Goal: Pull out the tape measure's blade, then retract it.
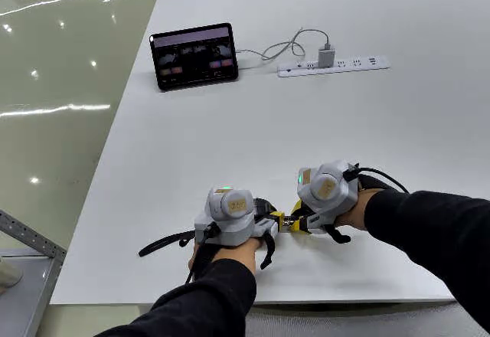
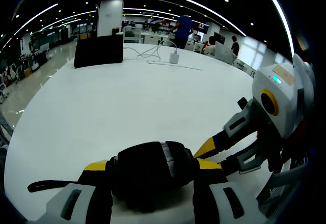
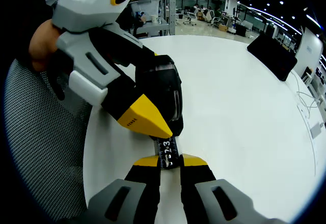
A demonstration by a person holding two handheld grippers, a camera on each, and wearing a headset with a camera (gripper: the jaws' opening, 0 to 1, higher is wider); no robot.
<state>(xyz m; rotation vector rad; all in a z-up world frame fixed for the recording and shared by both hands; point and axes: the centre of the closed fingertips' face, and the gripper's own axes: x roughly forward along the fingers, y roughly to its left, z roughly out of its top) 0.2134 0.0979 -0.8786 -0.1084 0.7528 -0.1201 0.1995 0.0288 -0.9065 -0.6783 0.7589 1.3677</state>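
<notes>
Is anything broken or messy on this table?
No, nothing looks broken, spilled or crooked. The left claw hugs the tape measure, and the right claw pinches its blade, pulled out just a little. The tablet and power strip sit tidily at the table's far end.

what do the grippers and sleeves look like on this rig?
The left gripper and right gripper match: rounded light-grey housings, black jaws with yellow tips, and a green light on top of each. A black cable leaves the right one. The sleeves are long and black.
</notes>
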